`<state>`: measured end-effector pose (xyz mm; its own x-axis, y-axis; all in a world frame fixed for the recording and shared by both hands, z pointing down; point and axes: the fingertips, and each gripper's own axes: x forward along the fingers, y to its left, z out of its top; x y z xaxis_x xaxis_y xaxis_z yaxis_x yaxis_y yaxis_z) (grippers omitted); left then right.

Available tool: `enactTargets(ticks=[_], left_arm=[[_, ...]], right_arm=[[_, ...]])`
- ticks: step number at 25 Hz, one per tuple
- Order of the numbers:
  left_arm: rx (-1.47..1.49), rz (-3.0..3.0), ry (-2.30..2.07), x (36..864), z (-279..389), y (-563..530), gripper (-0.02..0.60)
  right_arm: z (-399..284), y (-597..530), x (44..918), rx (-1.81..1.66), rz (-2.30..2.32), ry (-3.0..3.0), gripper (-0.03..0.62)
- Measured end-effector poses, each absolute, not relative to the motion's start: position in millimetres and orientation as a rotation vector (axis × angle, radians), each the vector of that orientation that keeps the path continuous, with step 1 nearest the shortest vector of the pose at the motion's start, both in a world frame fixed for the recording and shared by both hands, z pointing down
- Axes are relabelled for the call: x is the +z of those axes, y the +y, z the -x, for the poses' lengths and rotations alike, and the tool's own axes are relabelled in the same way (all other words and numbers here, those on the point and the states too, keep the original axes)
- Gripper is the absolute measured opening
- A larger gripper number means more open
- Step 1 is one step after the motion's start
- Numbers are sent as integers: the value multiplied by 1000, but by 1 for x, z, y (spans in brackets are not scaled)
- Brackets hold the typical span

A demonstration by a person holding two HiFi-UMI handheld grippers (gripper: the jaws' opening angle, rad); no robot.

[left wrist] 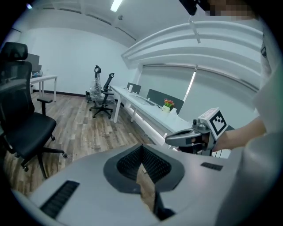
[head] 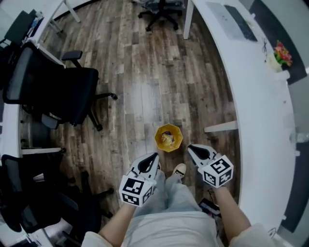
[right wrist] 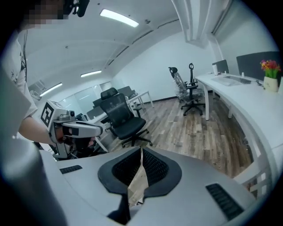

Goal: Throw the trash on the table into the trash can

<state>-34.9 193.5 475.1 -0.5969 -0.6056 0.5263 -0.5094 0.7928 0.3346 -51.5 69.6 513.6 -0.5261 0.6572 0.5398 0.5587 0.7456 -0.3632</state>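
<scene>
A yellow trash can (head: 158, 136) stands on the wood floor just ahead of the person's feet, with crumpled trash (head: 168, 139) inside. My left gripper (head: 155, 155) hangs at waist height, near and left of the can, jaws together. My right gripper (head: 189, 147) is level with it, near and right of the can, also shut. In the left gripper view my left gripper (left wrist: 141, 148) has its jaws meeting, with only a thin tan sliver in the seam. In the right gripper view my right gripper (right wrist: 141, 150) looks the same. I see nothing held in either.
A long white curved desk (head: 260, 96) runs down the right side, bearing a flower pot (head: 281, 55) and a keyboard (head: 236, 21). Black office chairs (head: 63, 91) stand at the left, another chair (head: 161, 9) at the far end. The person's shoe (head: 179, 170) is beside the can.
</scene>
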Motion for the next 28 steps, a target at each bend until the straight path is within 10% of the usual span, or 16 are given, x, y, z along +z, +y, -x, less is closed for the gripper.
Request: enactTargets(ticks=[28], left_arm=[[-108,-915,-2421,363,10,151,0]], right_arm=[[2,47,376,237,876,-2428,31]])
